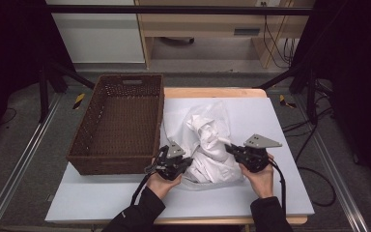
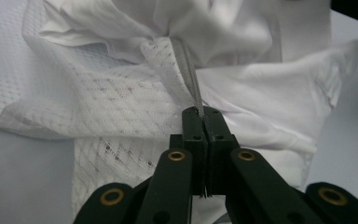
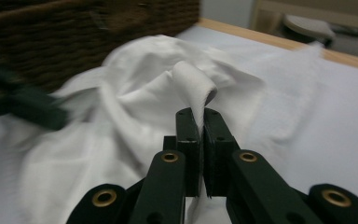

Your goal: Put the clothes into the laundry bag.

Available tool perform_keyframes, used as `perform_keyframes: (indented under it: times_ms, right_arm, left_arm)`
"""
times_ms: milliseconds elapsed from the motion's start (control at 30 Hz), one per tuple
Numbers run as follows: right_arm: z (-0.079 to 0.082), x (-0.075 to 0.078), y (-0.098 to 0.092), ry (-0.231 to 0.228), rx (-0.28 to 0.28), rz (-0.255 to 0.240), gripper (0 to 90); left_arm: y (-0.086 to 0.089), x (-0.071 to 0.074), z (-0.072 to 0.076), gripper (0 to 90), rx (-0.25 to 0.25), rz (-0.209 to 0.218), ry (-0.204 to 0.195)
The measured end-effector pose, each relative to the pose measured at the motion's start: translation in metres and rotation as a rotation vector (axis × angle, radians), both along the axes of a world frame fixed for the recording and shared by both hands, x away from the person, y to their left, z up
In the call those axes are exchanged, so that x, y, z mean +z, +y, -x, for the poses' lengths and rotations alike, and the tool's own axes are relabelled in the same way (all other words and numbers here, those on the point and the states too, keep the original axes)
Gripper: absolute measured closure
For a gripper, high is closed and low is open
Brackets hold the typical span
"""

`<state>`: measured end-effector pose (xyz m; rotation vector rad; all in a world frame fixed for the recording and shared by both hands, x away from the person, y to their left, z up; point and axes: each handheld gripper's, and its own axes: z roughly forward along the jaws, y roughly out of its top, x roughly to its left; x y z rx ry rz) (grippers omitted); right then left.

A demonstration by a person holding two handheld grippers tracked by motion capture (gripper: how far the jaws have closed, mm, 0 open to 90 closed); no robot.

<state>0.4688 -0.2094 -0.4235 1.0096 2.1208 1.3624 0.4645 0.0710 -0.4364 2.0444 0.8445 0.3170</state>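
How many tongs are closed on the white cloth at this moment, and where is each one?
2. The left tongs pinch a grey-edged fold of the white cloth at its left side, near the wicker basket. The right tongs pinch a raised fold at its right side.

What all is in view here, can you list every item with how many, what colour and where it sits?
garment: one, white, crumpled in a heap on the sheet, right of the basket, pinched from both sides
basket: one, dark brown wicker, on the table's left part, nothing inside it
sheet: one, pale grey-white, covering the table top
table: one, light wood, its edge showing at the far side
cabinet: one, light wood, on the floor behind the table
left tool: one, black, shut on a grey-edged fold of the garment
right tool: one, black, shut on a raised fold of the garment
hands: two, in dark sleeves, at the near edge
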Motion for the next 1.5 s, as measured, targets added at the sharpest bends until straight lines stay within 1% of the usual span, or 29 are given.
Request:
perform_keyframes:
  times_ms: [33, 67, 133, 167, 200, 267, 300, 367, 433, 500, 567, 633, 667, 733, 800, 867, 967, 1000, 1067, 1100, 1167, 1200, 1233, 1333, 1367, 1400, 1433, 1467, 1500]
  right_arm:
    - [0.008, 0.004, 0.01, -0.012, 0.054, 0.011, 87.8]
    - [0.013, 0.004, 0.016, -0.014, 0.088, 0.018, 87.9]
    - [0.023, 0.002, 0.035, -0.022, 0.171, 0.061, 88.2]
    - [0.026, -0.002, 0.046, -0.006, 0.225, 0.085, 88.4]
    - [0.027, -0.006, 0.055, 0.015, 0.257, 0.091, 88.4]
    - [0.027, -0.014, 0.07, 0.034, 0.28, 0.133, 88.3]
    - [0.025, -0.019, 0.077, 0.045, 0.284, 0.147, 88.2]
    - [0.018, -0.026, 0.088, 0.057, 0.268, 0.157, 88.1]
    - [0.009, -0.032, 0.092, 0.074, 0.231, 0.143, 87.9]
    - [-0.002, -0.042, 0.099, 0.094, 0.179, 0.129, 87.3]
    - [-0.008, -0.051, 0.109, 0.084, 0.136, 0.154, 86.8]
    - [-0.01, -0.052, 0.115, 0.071, 0.107, 0.168, 86.3]
    - [-0.011, -0.052, 0.116, 0.074, 0.103, 0.169, 85.5]
    - [-0.01, -0.051, 0.115, 0.08, 0.109, 0.156, 80.2]
    - [-0.005, -0.048, 0.11, 0.064, 0.154, 0.132, 70.2]
    - [0.003, -0.042, 0.1, 0.047, 0.196, 0.114, 62.9]
    - [0.018, -0.028, 0.077, 0.028, 0.195, 0.086, 53.5]
    - [0.024, -0.023, 0.069, 0.021, 0.184, 0.081, 50.4]
    - [0.033, -0.014, 0.049, 0.003, 0.14, 0.051, 39.5]
    - [0.037, -0.01, 0.035, 0.002, 0.082, 0.039, 35.1]
    - [0.04, -0.012, 0.019, 0.011, 0.011, 0.048, 28.4]
    - [0.041, -0.016, 0.015, 0.024, -0.001, 0.048, 26.2]
    - [0.04, -0.023, 0.012, 0.05, -0.007, 0.048, 25.5]
    - [0.038, -0.046, 0.016, 0.114, 0.014, 0.053, 26.0]
    - [0.036, -0.051, 0.021, 0.132, 0.017, 0.071, 27.1]
    - [0.034, -0.054, 0.023, 0.134, 0.023, 0.07, 30.9]
    - [0.033, -0.055, 0.026, 0.148, 0.025, 0.067, 41.2]
    - [0.03, -0.057, 0.028, 0.154, 0.032, 0.07, 54.9]
    - [0.028, -0.058, 0.031, 0.167, 0.025, 0.087, 66.6]
  left_arm:
    - [0.0, 0.002, 0.0, 89.0, 0.003, 0.006, -0.002]
    - [0.001, 0.006, 0.0, 89.0, 0.006, 0.009, -0.009]
    - [0.003, 0.016, 0.0, 89.0, 0.015, 0.02, -0.024]
    - [0.003, 0.021, -0.001, 89.0, 0.017, 0.025, -0.032]
    - [0.004, 0.025, -0.001, 89.0, 0.016, 0.027, -0.039]
    - [0.003, 0.033, 0.0, 89.0, 0.017, 0.028, -0.053]
    - [0.001, 0.037, 0.001, 89.1, 0.016, 0.025, -0.057]
    - [-0.002, 0.041, 0.004, 89.1, 0.007, 0.021, -0.067]
    - [-0.004, 0.041, 0.006, 89.1, -0.004, 0.014, -0.071]
    - [-0.005, 0.038, 0.008, 89.1, -0.01, 0.01, -0.066]
    - [-0.004, 0.033, 0.009, 89.1, -0.008, 0.001, -0.068]
    - [-0.002, 0.028, 0.007, 89.1, -0.008, 0.011, -0.055]
    - [0.0, 0.025, 0.006, 89.1, -0.009, 0.016, -0.05]
    - [0.002, 0.023, 0.005, 89.1, -0.006, 0.02, -0.051]
    - [0.003, 0.02, 0.004, 89.1, -0.006, 0.018, -0.047]
    - [0.003, 0.016, 0.002, 89.1, -0.004, 0.014, -0.037]
    - [0.001, 0.012, 0.0, 89.1, -0.003, 0.002, -0.033]
    - [0.0, 0.011, 0.0, 89.1, -0.003, -0.002, -0.03]
    - [0.0, 0.009, 0.0, 89.1, -0.003, -0.016, -0.03]
    - [0.0, 0.008, 0.0, 89.1, -0.003, -0.017, -0.029]
    - [0.0, 0.007, 0.0, 89.1, -0.001, -0.02, -0.026]
    - [0.0, 0.006, 0.0, 89.1, 0.001, -0.018, -0.024]
    - [0.0, 0.005, 0.0, 89.1, 0.001, -0.021, -0.022]
    - [0.0, 0.003, 0.0, 89.1, 0.003, -0.03, -0.025]
    - [0.0, 0.003, 0.0, 89.1, 0.004, -0.031, -0.025]
    - [0.0, 0.003, 0.0, 89.1, 0.006, -0.033, -0.026]
    - [0.0, 0.002, 0.0, 89.1, 0.006, -0.034, -0.026]
    - [0.0, 0.002, 0.0, 89.1, 0.006, -0.033, -0.023]
    - [0.001, 0.003, 0.0, 89.1, 0.003, -0.029, -0.022]
